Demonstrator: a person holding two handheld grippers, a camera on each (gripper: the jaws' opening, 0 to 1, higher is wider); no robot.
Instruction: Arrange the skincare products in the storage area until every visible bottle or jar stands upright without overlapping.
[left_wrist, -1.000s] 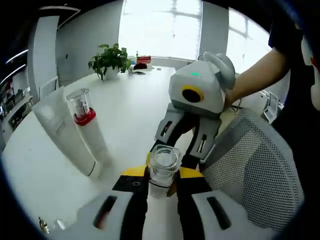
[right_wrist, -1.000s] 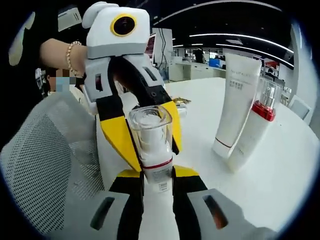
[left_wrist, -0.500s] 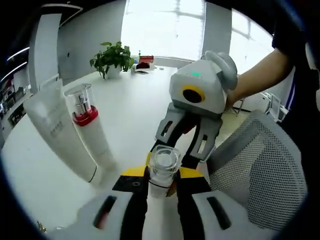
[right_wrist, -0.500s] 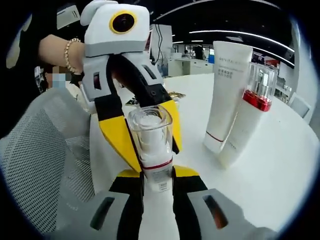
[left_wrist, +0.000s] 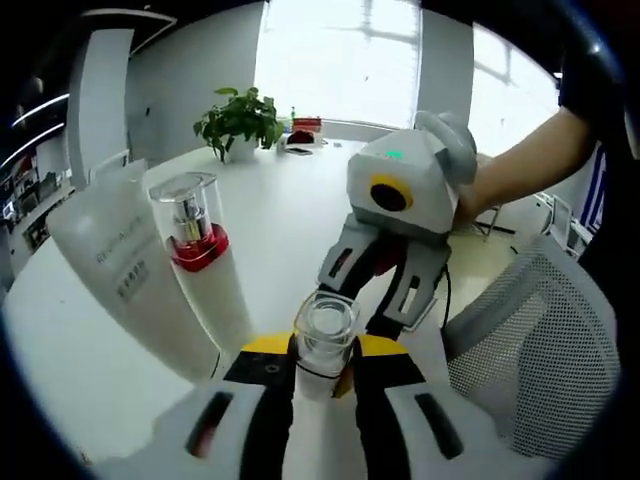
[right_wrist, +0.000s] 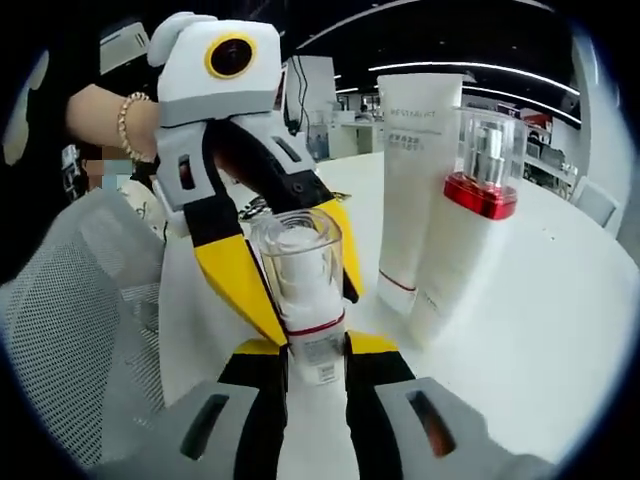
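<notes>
Holding a small clear-capped bottle (right_wrist: 303, 290) between both tools at once, we have the right gripper (right_wrist: 315, 370) clamped on its white lower body and the left gripper (left_wrist: 320, 362) clamped on it from the opposite side. In the left gripper view the bottle's clear cap (left_wrist: 325, 325) sits just above our yellow-tipped jaws, with the right gripper coming in from beyond it; in the right gripper view the left gripper (right_wrist: 280, 270) reaches down from ahead and its yellow jaws flank the cap. Just beyond and to the right of the right tool stand a white tube (right_wrist: 415, 190) and a red-collared pump bottle (right_wrist: 460, 230), upright, close together, the pump bottle in front of the tube and partly covering it. They rest on the white table (right_wrist: 540, 340).

We judge the step to be setting this bottle down upright beside those two. To do it well, we should keep its axis vertical, bring it to bare table clear of the pump bottle, and touch the base flat before letting go. Release one tool first while the other steadies, then draw the second back along its jaws, so nothing nudges the tall neighbours
</notes>
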